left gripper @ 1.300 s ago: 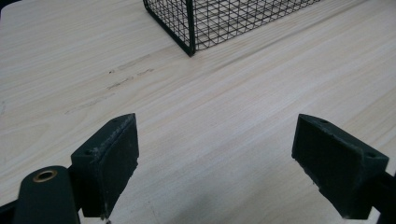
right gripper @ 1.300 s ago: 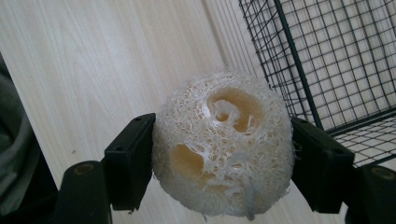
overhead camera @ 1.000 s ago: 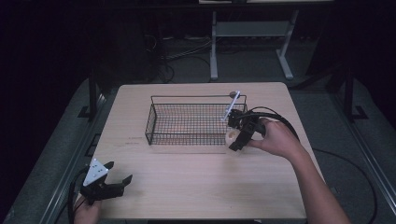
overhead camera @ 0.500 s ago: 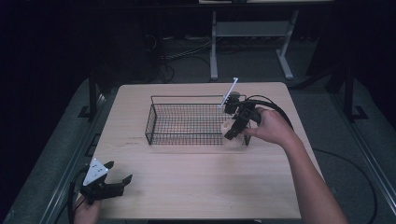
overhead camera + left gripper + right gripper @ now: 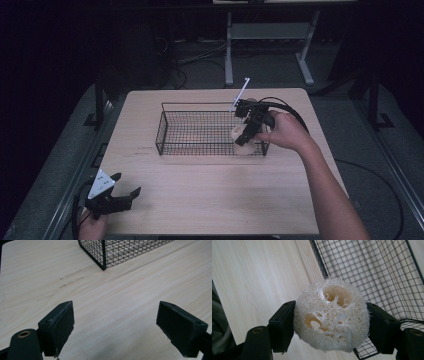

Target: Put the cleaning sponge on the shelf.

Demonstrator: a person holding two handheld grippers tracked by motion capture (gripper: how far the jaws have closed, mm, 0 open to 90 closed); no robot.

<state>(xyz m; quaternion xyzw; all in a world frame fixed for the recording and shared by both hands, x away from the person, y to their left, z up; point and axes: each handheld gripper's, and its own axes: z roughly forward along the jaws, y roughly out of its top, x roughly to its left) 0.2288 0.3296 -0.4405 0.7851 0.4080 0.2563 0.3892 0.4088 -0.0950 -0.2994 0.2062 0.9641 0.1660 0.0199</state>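
- Over the right end of the wire basket (image 5: 210,129), the right gripper (image 5: 246,134) holds a loofah sponge (image 5: 242,138). One second ago the sponge sat lower, outside the basket beside its right wall; half a second ago it had risen to rim level. It now hangs at the near right corner, above the rim.
- Jaw state, right gripper: clamped on the loofah sponge (image 5: 331,315), one black pad on each flank (the porous face with its two large holes points at the camera). The sponge bulges slightly between the pads — the hold looks secure.
- In the right gripper view, the basket (image 5: 372,277) lies beyond and to the right of the sponge, with bare table (image 5: 262,275) to the left. The sponge appears to straddle the basket wall, not yet fully inside.
- The left gripper (image 5: 114,196) stays parked at the near left corner of the table (image 5: 210,200), unchanged across all three frames. Its jaws stand wide apart over bare wood and hold nothing (image 5: 115,325).
- Judgement: the lift is complete and the transfer is under way — a short carry inward and a release should remain.
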